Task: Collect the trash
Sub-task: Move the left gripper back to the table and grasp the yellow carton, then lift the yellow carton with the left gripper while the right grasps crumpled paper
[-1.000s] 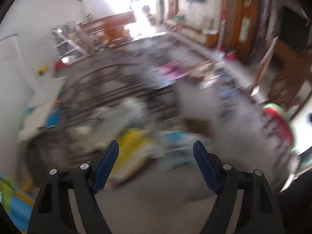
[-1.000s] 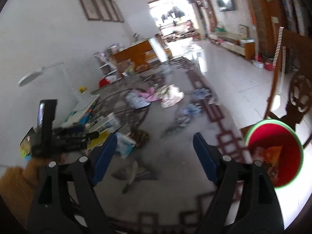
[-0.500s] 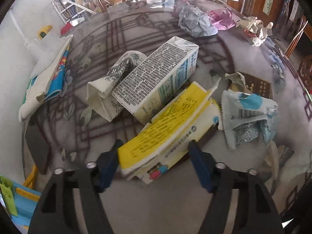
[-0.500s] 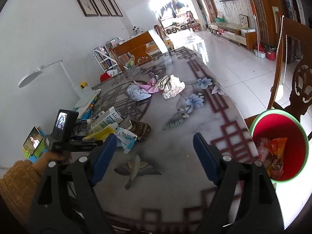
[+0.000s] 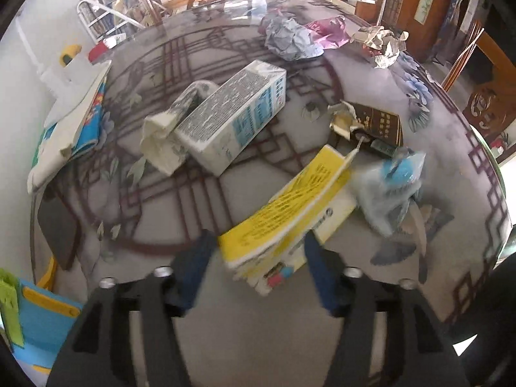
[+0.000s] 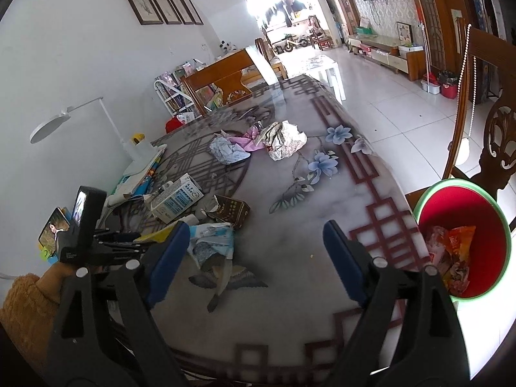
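Your left hand-held gripper (image 5: 258,258) is around the near end of the flattened yellow carton (image 5: 287,213), and here is the main risk. Its jaws are opening at this moment. The carton sits between the blue pads, but there is a gap on the left side, so I judge it is not really pinched. If you lift now, the carton may slide out and fall back on the counter (image 5: 200,213).

The carton is also long and flat, and you have only its end. It may swing or bend when it comes up. Its far corner lies just beside the crumpled blue wrapper (image 5: 391,190) and near the brown packet (image 5: 377,124), so a careless pull may drag them along or push them toward the edge of the counter.

The red bin (image 6: 464,222) stands on the floor beside the counter, on the right side, with some wrappers already inside. The carry from the left side is across the counter, so a weak grip may fail on the way.

Your right hand-held gripper (image 6: 254,258) is wide open and holds nothing; it hovers above the counter near the bin. The white milk carton (image 5: 235,119) and the crumpled papers (image 5: 292,38) farther back are not yet collected.
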The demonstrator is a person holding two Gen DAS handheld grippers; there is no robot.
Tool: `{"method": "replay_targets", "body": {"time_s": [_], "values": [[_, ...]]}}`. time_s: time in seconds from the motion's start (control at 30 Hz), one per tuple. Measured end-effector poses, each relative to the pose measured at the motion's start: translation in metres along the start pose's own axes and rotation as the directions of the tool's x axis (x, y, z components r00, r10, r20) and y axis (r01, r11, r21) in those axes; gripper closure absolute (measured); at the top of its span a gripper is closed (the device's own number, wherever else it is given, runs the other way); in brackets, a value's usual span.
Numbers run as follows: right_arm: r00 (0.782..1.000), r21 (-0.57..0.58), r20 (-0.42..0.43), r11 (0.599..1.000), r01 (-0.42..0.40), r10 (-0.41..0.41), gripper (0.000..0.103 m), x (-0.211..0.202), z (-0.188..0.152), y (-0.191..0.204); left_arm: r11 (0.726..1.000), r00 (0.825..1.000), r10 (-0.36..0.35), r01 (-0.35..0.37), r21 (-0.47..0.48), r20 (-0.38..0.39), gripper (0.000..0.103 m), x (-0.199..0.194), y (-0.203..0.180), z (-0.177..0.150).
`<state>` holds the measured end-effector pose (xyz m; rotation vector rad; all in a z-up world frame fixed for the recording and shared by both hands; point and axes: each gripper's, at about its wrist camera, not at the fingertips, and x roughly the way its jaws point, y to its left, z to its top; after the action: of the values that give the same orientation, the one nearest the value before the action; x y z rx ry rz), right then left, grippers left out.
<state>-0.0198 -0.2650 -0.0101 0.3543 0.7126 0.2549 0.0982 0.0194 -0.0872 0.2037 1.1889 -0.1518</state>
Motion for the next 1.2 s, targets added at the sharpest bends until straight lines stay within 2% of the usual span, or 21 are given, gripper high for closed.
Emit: {"method": "replay_targets", "body": {"time_s": [0.07,0.23,0.3,0.37,0.47,0.5,0.57,0.63,0.67,0.73,0.77,0.83,0.87,0.93,0.97,1.07,1.2], "values": [[1.0,0.004,0.0,1.0,0.0,0.0,0.02,0.0,0.0,-0.001,0.999,1.0,0.004,-0.004,0.035,-0.014,0.039,0.005,-0.008,0.005],[1.0,0.002,-0.007,1.0,0.0,0.0,0.019,0.0,0.0,-0.001,0.985,0.997,0.069,-0.062,0.163,-0.038,0.034,0.018,-0.033,0.009],[1.0,0.002,-0.009,1.0,0.002,-0.002,0.019,0.001,0.0,-0.001,0.982,0.998,0.066,-0.062,0.18,-0.017,0.034,0.017,-0.038,0.007],[1.0,-0.001,-0.015,1.0,0.006,-0.006,0.019,0.002,-0.001,-0.001,0.985,0.999,0.048,-0.046,0.167,-0.013,0.039,0.015,-0.038,0.005],[1.0,-0.009,-0.026,1.0,0.017,-0.017,0.018,0.004,-0.001,0.0,0.99,0.999,0.029,-0.031,0.135,0.013,0.06,0.011,-0.033,0.0],[0.999,-0.011,-0.035,1.0,0.024,-0.025,0.017,0.006,-0.001,0.0,0.994,1.0,0.002,-0.004,0.107,0.02,0.064,0.008,-0.029,-0.002],[0.997,-0.01,-0.062,0.999,0.039,-0.04,0.016,0.011,0.0,0.0,0.998,0.999,-0.033,0.031,0.052,0.037,0.069,0.004,-0.019,-0.007],[0.993,0.011,-0.109,0.999,0.043,-0.041,0.014,0.02,0.002,-0.003,0.996,0.994,-0.087,0.089,-0.03,0.071,0.07,-0.002,-0.007,-0.015],[0.99,0.059,-0.14,0.998,0.02,-0.011,0.014,0.028,0.006,-0.01,0.989,0.989,-0.12,0.126,-0.074,0.09,0.07,-0.005,0.0,-0.02],[0.988,0.141,-0.154,0.99,-0.005,0.027,0.014,0.043,0.016,-0.022,0.954,0.967,-0.203,0.23,-0.19,0.151,0.07,-0.01,0.016,-0.033],[0.988,0.149,-0.155,0.989,0.011,0.012,0.014,0.05,0.021,-0.025,0.932,0.956,-0.232,0.271,-0.24,0.179,0.07,-0.012,0.024,-0.038],[0.984,0.14,-0.163,0.986,0.094,-0.071,0.014,0.074,0.036,-0.03,0.898,0.945,-0.254,0.31,-0.312,0.207,0.07,-0.014,0.033,-0.044],[0.982,0.154,-0.174,0.983,0.102,-0.075,0.014,0.086,0.042,-0.031,0.874,0.935,-0.268,0.337,-0.351,0.231,0.07,-0.018,0.039,-0.046],[0.981,0.199,-0.188,0.976,0.092,-0.054,0.014,0.112,0.056,-0.034,0.845,0.918,-0.281,0.375,-0.382,0.28,0.07,-0.026,0.044,-0.046],[0.981,0.205,-0.186,0.974,0.099,-0.06,0.014,0.122,0.062,-0.033,0.836,0.91,-0.276,0.387,-0.39,0.311,0.069,-0.032,0.045,-0.046],[0.984,0.182,-0.146,0.974,0.133,-0.107,0.014,0.151,0.082,-0.026,0.838,0.908,-0.24,0.372,-0.399,0.342,0.069,-0.039,0.038,-0.045],[0.984,0.209,-0.117,0.965,0.16,-0.138,0.012,0.188,0.103,-0.027,0.827,0.899,-0.269,0.4,-0.396,0.346,0.069,-0.039,0.032,-0.041]]}}
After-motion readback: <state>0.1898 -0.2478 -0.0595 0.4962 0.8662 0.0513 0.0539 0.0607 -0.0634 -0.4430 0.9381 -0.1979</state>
